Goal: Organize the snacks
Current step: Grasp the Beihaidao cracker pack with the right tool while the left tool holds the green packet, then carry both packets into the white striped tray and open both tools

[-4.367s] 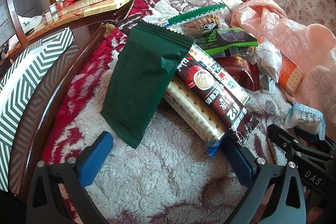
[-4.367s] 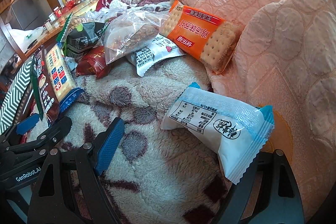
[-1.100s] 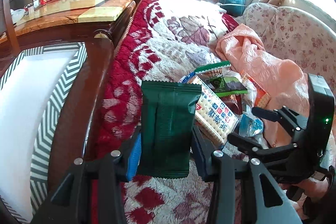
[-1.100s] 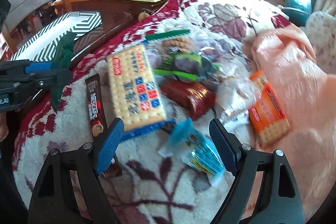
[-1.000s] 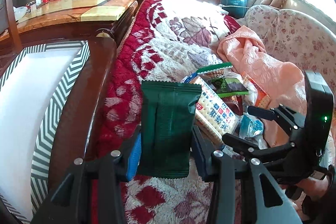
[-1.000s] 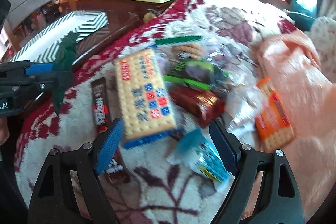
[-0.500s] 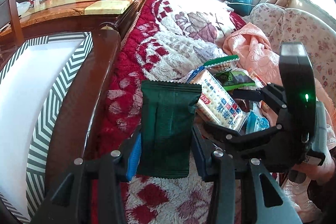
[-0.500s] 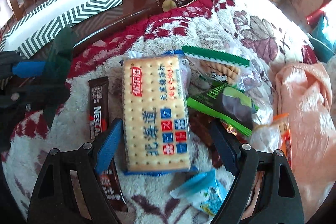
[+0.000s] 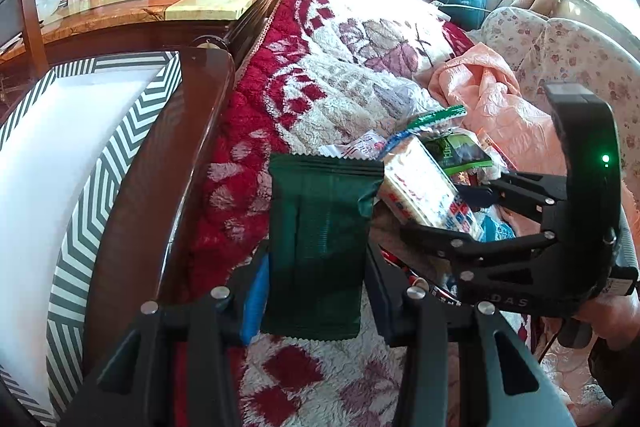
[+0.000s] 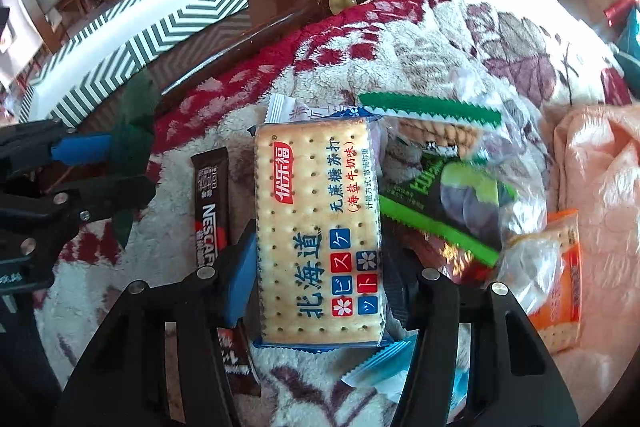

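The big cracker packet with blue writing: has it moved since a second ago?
Yes. The cracker packet has swung upright beside the Nescafe stick, now between the right gripper's closing jaws.

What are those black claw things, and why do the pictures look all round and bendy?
Those are two hand-held grabbing tools; a person holds one in each hand. Each carries a tiny wide-eyed camera, which bends the picture. One picture looks along the left claw, which pinches a dark green snack packet. The other looks along the right claw, whose jaws have just been closing around a big cracker pack. Both are above a fluffy red-and-white blanket strewn with snacks: a Nescafe stick, a green-edged biscuit bag and an orange cracker pack. A striped box waits nearby.
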